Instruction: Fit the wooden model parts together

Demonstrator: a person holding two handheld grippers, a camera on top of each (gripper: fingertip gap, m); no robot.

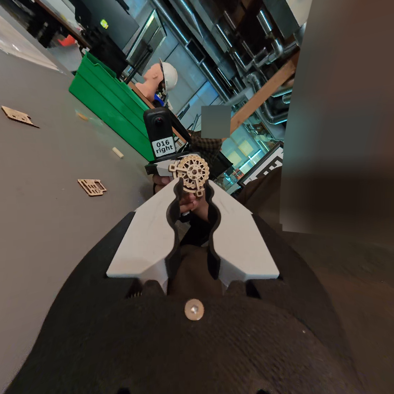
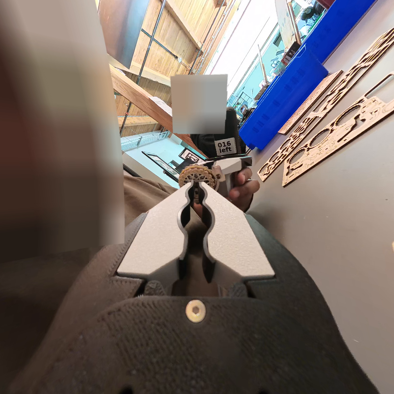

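Observation:
A round wooden gear wheel with a small bracket (image 1: 193,172) is held in the air between both grippers. My left gripper (image 1: 195,181) has its white fingers closed on the wheel's lower sides, and I see the wheel face-on. The right gripper (image 1: 165,169) reaches in from behind on the left and touches the bracket side. In the right wrist view the wheel (image 2: 195,173) is seen at an angle. My right gripper (image 2: 196,186) is nearly closed, pinching the wheel's lower edge. The left gripper (image 2: 227,167) meets the wheel from the right, held by a hand (image 2: 243,187).
Stacked green bins (image 1: 106,96), two wooden part sheets (image 1: 16,116) (image 1: 91,187) and a small white piece (image 1: 118,152) lie on the grey table (image 1: 42,160). Blue bins (image 2: 287,102) and punched-out wooden sheets (image 2: 332,136) lie on the right side. A mannequin head with a white helmet (image 1: 164,77) stands behind the green bins. Left and right tips are no more than a few centimetres apart.

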